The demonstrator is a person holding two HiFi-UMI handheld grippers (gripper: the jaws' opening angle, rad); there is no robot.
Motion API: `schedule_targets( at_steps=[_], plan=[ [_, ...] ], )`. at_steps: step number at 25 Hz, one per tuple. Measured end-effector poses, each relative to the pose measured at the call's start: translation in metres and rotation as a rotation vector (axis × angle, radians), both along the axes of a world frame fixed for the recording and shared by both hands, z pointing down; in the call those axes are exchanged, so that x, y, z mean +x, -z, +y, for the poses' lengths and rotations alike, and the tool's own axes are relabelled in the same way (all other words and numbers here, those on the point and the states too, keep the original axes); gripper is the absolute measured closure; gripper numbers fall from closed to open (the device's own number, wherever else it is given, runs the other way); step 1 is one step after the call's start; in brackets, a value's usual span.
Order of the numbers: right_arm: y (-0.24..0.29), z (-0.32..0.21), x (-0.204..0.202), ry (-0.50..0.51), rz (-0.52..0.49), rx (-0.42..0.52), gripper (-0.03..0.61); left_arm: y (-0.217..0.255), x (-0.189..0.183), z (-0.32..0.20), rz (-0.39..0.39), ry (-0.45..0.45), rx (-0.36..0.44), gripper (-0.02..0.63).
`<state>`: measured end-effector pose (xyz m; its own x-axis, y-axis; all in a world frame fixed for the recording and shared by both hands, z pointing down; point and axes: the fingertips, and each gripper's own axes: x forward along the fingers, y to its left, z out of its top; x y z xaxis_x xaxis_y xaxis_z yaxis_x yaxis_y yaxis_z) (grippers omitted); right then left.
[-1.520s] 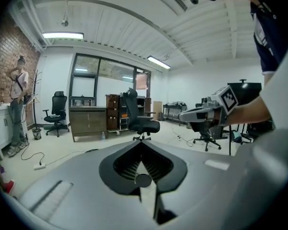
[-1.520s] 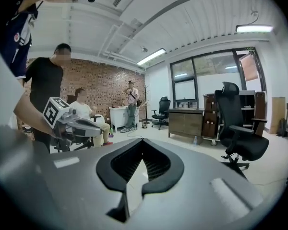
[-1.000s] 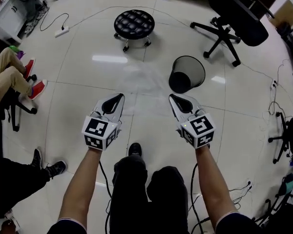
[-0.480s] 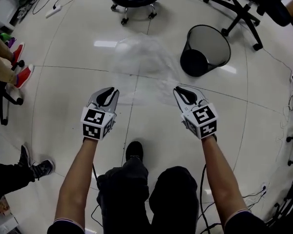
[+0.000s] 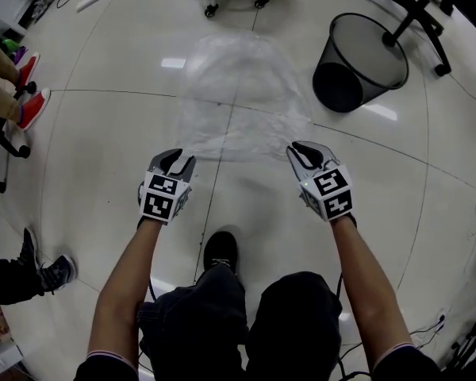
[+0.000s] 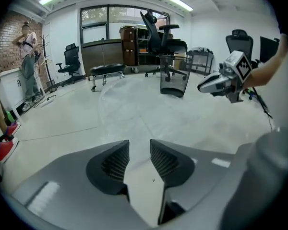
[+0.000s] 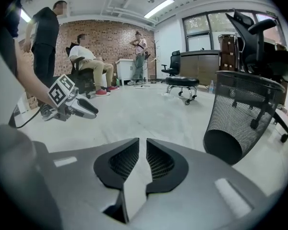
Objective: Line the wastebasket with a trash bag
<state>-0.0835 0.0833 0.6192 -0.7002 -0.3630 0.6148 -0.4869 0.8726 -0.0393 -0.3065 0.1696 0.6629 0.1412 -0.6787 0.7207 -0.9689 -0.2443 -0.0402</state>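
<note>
Glossy pale floor tiles (image 5: 103, 149) carry the trash bag (image 5: 238, 94), a clear film spread flat ahead of the person. The wastebasket (image 5: 365, 58), black mesh and unlined, sits well apart from it at the far right.

Left gripper (image 5: 177, 161) and right gripper (image 5: 303, 153) sit at the bag's near edge. Both sets of jaws have just been opening: the left gap is wide, the right narrow. Only bare floor shows between either pair, so nothing is held.

Risks:
- The film lies flush on a slick surface, so pads may skate over it or catch a single layer.
- Which end is the mouth cannot be told.
- The light basket may tip when the bag is dragged over its rim.
</note>
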Motion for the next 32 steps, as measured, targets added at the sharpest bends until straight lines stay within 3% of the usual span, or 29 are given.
schedule_targets(
  at_steps=[6,11,16,19,22,23,25,32],
  plan=[
    [-0.032,-0.002,0.008,-0.005,0.05,-0.012,0.52,-0.037,-0.021,-0.003,-0.062,0.02,-0.053,0.428],
    [-0.046,-0.002,0.015,-0.013,0.073,-0.022,0.515,-0.07,-0.034,-0.01,-0.125,-0.031,-0.111,0.417],
    [-0.056,-0.009,0.025,-0.038,0.09,-0.032,0.515,-0.098,-0.037,-0.018,-0.138,-0.069,-0.182,0.408],
    [-0.061,-0.012,0.027,-0.053,0.096,-0.035,0.515,-0.105,-0.034,-0.022,-0.119,-0.086,-0.207,0.438],
    [-0.067,-0.014,0.035,-0.08,0.109,-0.048,0.515,-0.104,-0.028,-0.022,-0.095,-0.105,-0.215,0.581],
    [-0.069,-0.015,0.038,-0.089,0.113,-0.052,0.515,-0.101,-0.026,-0.022,-0.092,-0.111,-0.214,0.598],
    [-0.074,-0.016,0.042,-0.102,0.126,-0.059,0.515,-0.095,-0.025,-0.024,-0.089,-0.115,-0.2,0.601],
    [-0.103,-0.019,0.046,-0.133,0.194,-0.105,0.402,-0.076,-0.029,-0.031,-0.044,-0.067,-0.129,0.601]
  ],
)
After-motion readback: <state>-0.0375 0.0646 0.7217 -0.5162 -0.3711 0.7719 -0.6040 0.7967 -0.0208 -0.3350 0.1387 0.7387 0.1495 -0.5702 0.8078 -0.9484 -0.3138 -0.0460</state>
